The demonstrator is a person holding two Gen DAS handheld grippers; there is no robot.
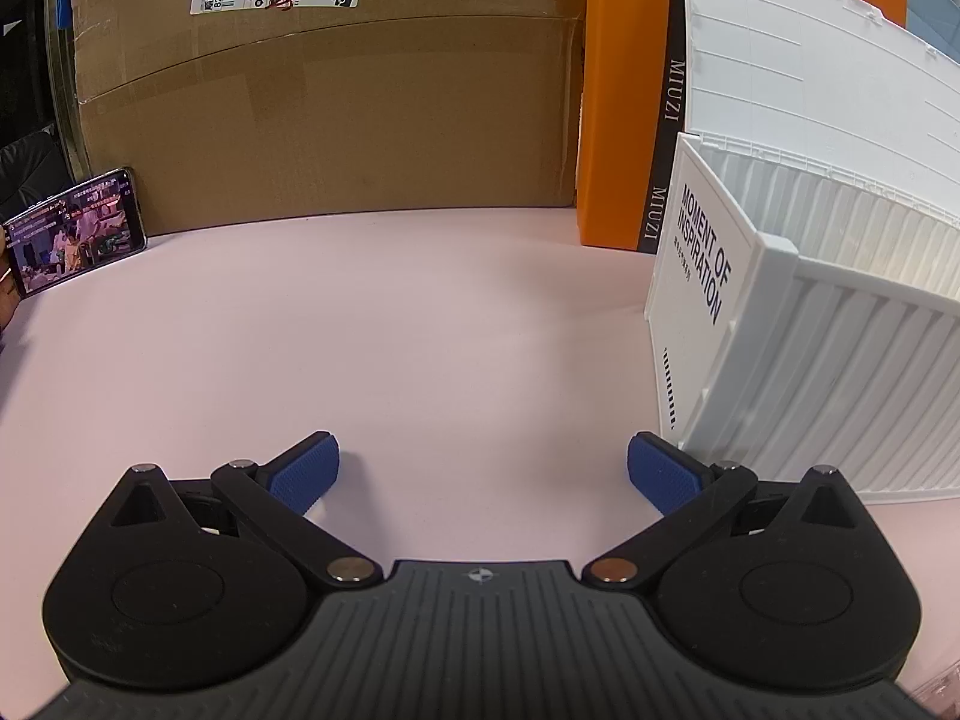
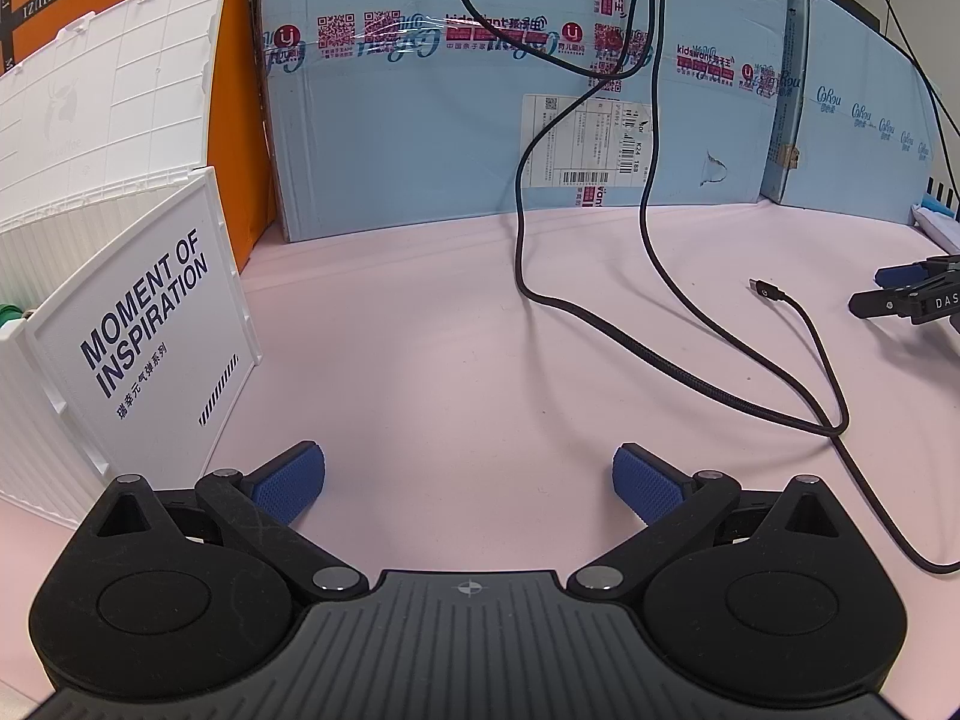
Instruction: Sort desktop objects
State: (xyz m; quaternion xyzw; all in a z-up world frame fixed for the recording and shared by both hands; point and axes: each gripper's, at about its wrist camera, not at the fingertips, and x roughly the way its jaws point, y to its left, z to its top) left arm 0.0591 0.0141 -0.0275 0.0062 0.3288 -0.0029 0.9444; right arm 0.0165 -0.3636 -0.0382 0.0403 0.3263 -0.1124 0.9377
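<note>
A white ribbed storage box (image 1: 840, 324) printed "MOMENT OF INSPIRATION" stands on the pink desk, its lid raised behind it. In the left wrist view it is at the right, just beyond my left gripper (image 1: 483, 468), which is open and empty. In the right wrist view the same box (image 2: 144, 324) is at the left, with something green (image 2: 9, 312) just visible inside. My right gripper (image 2: 468, 474) is open with nothing between its blue pads (image 2: 645, 483). A black USB cable (image 2: 798, 324) lies on the desk ahead and to the right.
A brown cardboard box (image 1: 330, 108) and an orange MIUZI box (image 1: 624, 90) stand at the back. A phone (image 1: 75, 228) with a lit screen leans at far left. A light blue carton (image 2: 510, 108) backs the right side. A black tool (image 2: 906, 297) lies at far right.
</note>
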